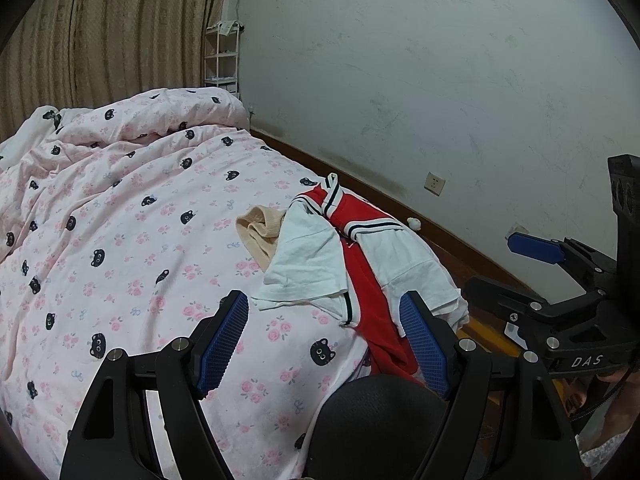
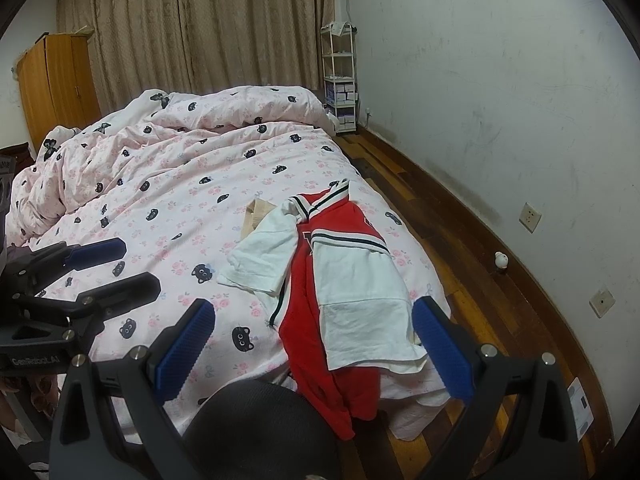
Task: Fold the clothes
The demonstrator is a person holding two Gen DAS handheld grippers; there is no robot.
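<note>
A red and white shirt (image 1: 352, 248) with dark striped trim lies crumpled near the bed's right edge, its red hem hanging over the foot; it shows in the right wrist view (image 2: 344, 280) too. A beige garment (image 1: 256, 232) lies beside it, partly under the white sleeve, and shows in the right wrist view (image 2: 256, 216). My left gripper (image 1: 324, 340) is open and empty, just short of the shirt. My right gripper (image 2: 312, 344) is open and empty above the shirt's lower part. Each gripper shows in the other's view: the right one (image 1: 532, 264), the left one (image 2: 108, 268).
The bed has a pink quilt (image 1: 120, 240) with cat faces, bunched at the far end. A wooden floor strip (image 2: 460, 248) and white wall run along the right. A white shelf (image 2: 340, 80) and wooden wardrobe (image 2: 56, 88) stand at the back. A dark round object (image 2: 260, 428) sits below.
</note>
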